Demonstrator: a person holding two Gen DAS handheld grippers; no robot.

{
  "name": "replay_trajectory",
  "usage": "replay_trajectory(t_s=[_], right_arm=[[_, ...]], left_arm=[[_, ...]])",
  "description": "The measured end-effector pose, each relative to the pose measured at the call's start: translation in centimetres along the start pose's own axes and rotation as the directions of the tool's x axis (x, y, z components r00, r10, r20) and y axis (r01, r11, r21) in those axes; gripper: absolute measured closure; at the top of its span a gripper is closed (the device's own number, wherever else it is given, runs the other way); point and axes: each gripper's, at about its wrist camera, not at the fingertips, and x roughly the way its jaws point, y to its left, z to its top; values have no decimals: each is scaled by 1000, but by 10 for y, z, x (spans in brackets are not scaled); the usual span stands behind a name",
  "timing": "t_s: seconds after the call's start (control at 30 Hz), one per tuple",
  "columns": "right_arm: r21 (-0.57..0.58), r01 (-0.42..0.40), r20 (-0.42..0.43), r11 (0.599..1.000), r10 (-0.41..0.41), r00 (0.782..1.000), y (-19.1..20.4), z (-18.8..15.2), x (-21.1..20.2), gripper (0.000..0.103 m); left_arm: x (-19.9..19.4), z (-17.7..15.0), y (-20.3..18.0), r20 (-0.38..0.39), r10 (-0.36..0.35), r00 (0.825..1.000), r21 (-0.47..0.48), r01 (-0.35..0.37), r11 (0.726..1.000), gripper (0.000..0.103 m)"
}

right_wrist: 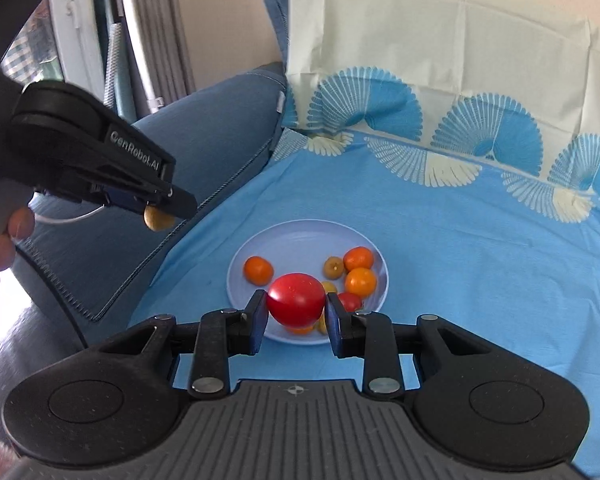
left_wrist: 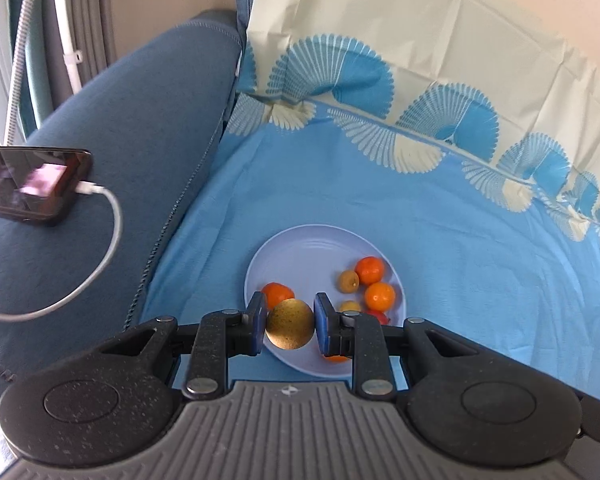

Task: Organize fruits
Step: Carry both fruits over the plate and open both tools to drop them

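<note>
Two hand-held grippers clamped on fruit — left on brown fruit, right on red fruit.

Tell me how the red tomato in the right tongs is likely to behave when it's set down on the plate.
The red tomato looks round and smooth, so it may roll on the plate. Its glossy skin could slip between the right tongs' flat pads. It probably bruises if squeezed hard. The fruit already there may stop it.

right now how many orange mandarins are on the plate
3 clear ones on the plate: left mandarin, far-right mandarin, nearer-right mandarin. An orange sliver behind the held tomato may be a fourth.
</note>
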Motion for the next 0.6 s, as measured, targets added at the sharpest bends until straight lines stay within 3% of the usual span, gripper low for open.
replay_trajectory(t_s=[0.37, 0.6], right_arm=[[-1, 5, -84, 1000, -5, 996, -16, 14, 80, 71], [-16, 0, -130, 1000, -2, 991, -19, 14, 115, 71]], left_arm=[[86, 14, -5, -87, 46, 995, 38, -42, 998, 75], [122, 20, -9, -92, 85, 992, 71, -79, 994, 75]])
